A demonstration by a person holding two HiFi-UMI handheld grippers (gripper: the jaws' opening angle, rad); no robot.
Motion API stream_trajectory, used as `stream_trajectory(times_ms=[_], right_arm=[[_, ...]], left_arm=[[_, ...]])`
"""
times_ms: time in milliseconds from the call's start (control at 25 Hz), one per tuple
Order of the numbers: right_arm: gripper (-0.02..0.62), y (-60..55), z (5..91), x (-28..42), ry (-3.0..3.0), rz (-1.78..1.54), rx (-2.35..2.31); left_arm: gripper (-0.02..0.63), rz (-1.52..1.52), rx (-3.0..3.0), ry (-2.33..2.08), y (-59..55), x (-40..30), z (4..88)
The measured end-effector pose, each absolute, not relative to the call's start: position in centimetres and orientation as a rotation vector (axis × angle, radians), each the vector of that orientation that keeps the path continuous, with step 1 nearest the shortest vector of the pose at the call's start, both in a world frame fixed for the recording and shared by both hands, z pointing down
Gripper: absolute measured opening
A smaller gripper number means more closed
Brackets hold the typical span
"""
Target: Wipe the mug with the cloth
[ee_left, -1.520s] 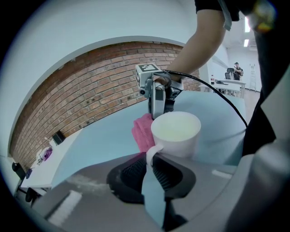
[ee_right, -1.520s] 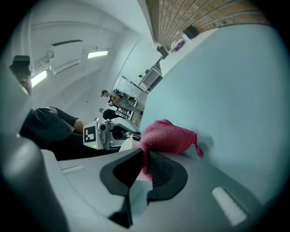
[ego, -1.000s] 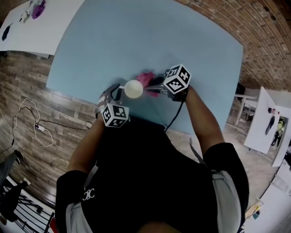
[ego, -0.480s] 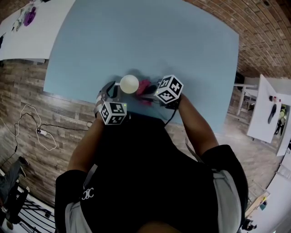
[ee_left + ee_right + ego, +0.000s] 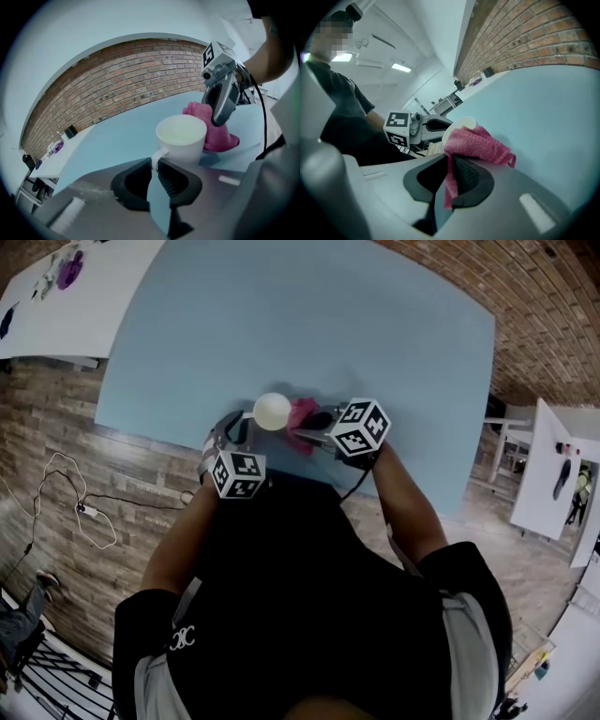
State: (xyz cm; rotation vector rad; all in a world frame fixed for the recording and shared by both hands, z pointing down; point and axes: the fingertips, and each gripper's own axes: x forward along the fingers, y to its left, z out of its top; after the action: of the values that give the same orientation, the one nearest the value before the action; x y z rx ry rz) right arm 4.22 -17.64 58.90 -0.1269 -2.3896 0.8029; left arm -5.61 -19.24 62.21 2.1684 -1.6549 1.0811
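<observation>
The mug [image 5: 182, 138] was white and upright, near the front edge of the blue table [image 5: 309, 324]. I could not tell if it stood on the table or hung just over it. The left gripper [image 5: 156, 169] was squeezed tight on the thin handle [image 5: 156, 158]. The pink cloth [image 5: 476, 143] touched the mug on the side away from the handle. The right gripper [image 5: 450, 174] pinched one end of the cloth, and the rest was bunched up against the mug. A hard push with the cloth could twist or tip the mug. The cloth could also slip out, since only a bit was pinched.
</observation>
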Motion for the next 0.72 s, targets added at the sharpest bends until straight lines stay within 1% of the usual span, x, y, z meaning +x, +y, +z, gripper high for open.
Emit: stream_trajectory(times_ms=[240, 400, 720], right_arm=[[0.041, -18.3, 62.1, 3.6, -2.365, 0.814, 0.025], [0.041, -20.6, 62.6, 3.5, -2.389, 0.852, 0.19], [0.041, -23.5, 62.3, 2.3, -2.41, 0.781, 0.342]], left_arm=[[0.051, 1.069, 2.156, -1.631, -18.5, -5.7, 62.3], [0.057, 1.066, 2.236, -1.572, -18.0, -4.9, 61.7], [0.056, 0.982, 2.335, -1.464, -17.5, -3.4, 61.0]])
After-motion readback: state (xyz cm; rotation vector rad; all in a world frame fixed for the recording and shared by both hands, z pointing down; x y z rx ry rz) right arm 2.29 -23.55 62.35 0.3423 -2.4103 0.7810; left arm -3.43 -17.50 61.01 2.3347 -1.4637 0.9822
